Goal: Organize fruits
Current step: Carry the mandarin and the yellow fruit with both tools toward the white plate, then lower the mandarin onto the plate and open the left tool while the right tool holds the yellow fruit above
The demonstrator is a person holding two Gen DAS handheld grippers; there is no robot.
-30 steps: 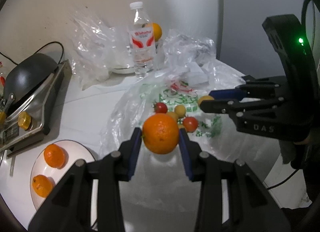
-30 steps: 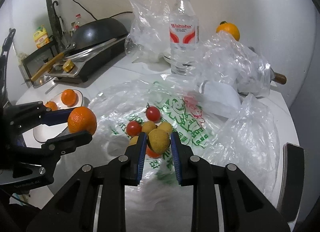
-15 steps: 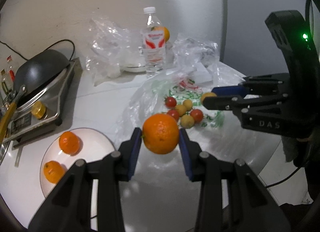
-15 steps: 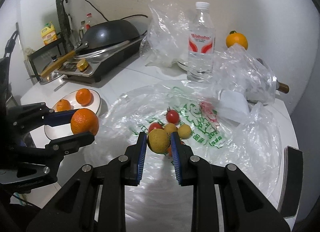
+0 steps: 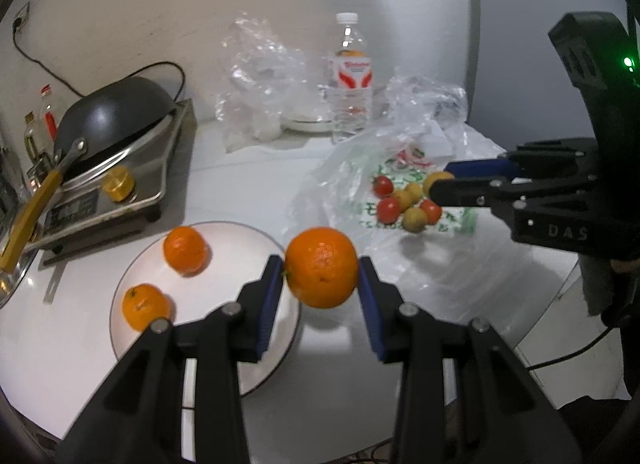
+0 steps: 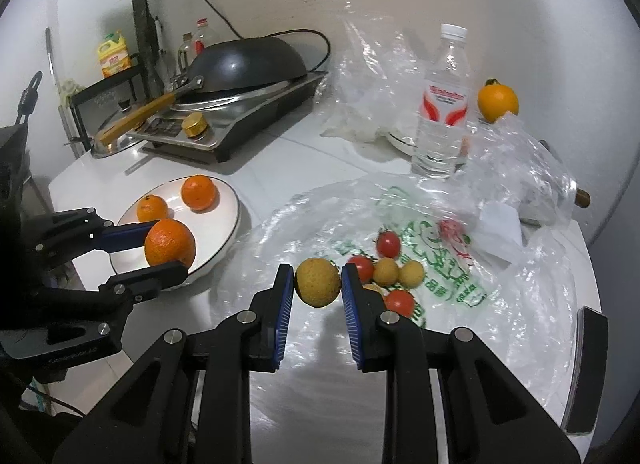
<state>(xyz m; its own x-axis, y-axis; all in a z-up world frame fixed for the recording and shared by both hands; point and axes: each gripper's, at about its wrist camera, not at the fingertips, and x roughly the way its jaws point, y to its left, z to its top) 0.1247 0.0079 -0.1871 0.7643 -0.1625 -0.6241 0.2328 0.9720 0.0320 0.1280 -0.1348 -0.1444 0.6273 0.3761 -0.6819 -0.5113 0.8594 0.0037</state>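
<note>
White countertop (image 5: 224,192) w/ round white plate (image 5: 240,240) bearing two oranges. Left gripper (image 5: 320,270) is clamping a round orange (image 5: 322,267), hovering just right of plate rim; right gripper (image 6: 316,284) is pinching a small yellow-brown fruit (image 6: 317,282) over the plastic bag (image 6: 520,304).

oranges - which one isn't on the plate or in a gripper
The orange at the back by the wall, right of the water bottle. Two others lie on the white plate; one sits clamped in the left gripper.

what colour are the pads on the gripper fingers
Blue, ribbed pads on black fingers; clearest in the right wrist view.
</note>
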